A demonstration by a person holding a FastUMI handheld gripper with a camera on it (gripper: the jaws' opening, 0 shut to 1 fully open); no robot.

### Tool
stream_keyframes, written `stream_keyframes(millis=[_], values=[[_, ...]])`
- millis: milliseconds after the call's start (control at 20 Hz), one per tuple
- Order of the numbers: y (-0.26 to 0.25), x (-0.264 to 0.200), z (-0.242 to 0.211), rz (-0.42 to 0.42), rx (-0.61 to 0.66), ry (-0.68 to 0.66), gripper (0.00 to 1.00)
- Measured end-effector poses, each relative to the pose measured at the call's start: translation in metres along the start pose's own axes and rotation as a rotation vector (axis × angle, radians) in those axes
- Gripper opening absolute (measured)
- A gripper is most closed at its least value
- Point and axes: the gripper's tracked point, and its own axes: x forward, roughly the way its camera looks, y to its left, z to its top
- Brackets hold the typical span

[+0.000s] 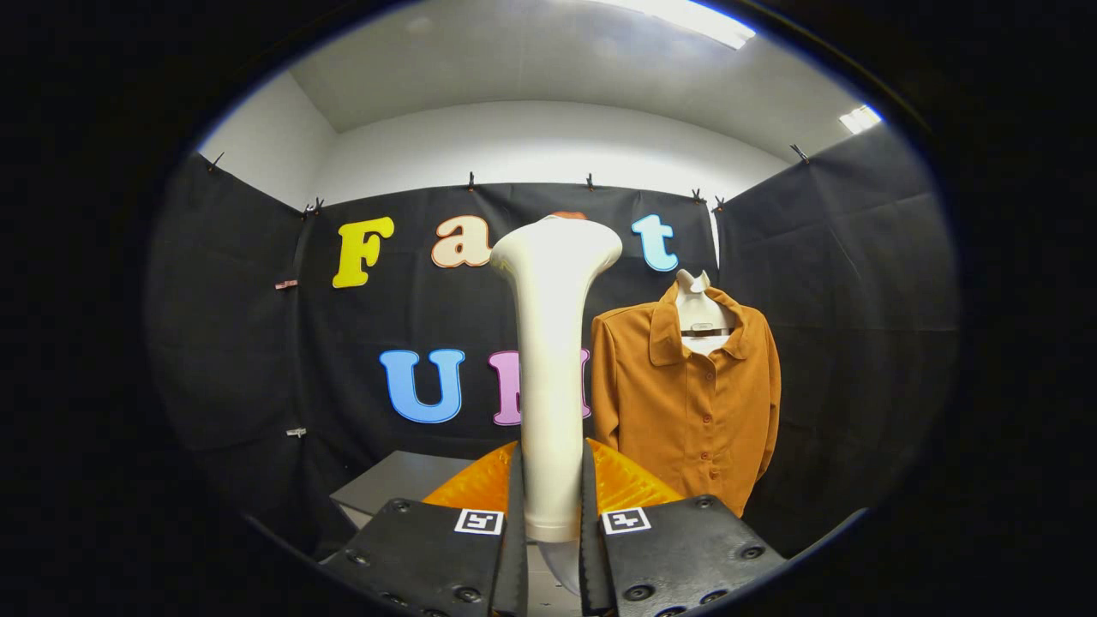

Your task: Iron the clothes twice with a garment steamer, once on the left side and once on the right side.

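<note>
Black cloth is hanging behind the brown shirt [690, 403], which is waiting just beyond and right of the tongs [551, 523], and they are clamping the steamer [553, 343] upright by its handle, so I'd be swinging its head squarely toward one shirt side.

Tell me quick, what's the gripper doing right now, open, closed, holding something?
Gripper: closed on the white garment steamer, both fingers pressing its handle, head upright, short of the orange shirt.
</note>
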Motion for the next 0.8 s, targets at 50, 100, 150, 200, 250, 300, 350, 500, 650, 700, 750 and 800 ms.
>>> stream_keyframes(millis=[50, 100, 150, 200, 250, 300, 350, 500, 650, 700, 750, 800], values=[[0.0015, 0.0006, 0.0001, 0.0, 0.0, -0.001, 0.27], [0.0014, 0.0011, 0.0005, 0.0, -0.001, -0.002, 0.27], [0.0014, 0.0023, 0.0012, 0.0, 0.0, -0.003, 0.27], [0.0021, 0.0011, 0.002, -0.001, 0.001, -0.005, 0.27], [0.0022, 0.0009, 0.0031, -0.002, 0.004, -0.006, 0.27], [0.0025, 0.0022, 0.0037, -0.002, 0.006, -0.008, 0.27], [0.0022, 0.0028, 0.0034, -0.003, 0.005, -0.007, 0.27], [0.0024, 0.002, 0.0049, -0.006, 0.003, -0.009, 0.27], [0.003, 0.0016, 0.0057, -0.007, 0.002, -0.01, 0.27], [0.0027, 0.0013, 0.0061, -0.008, 0.003, -0.01, 0.27], [0.002, 0.0011, 0.0071, -0.009, 0.005, -0.013, 0.27], [0.0027, 0.0002, 0.0078, -0.009, 0.005, -0.014, 0.27]])
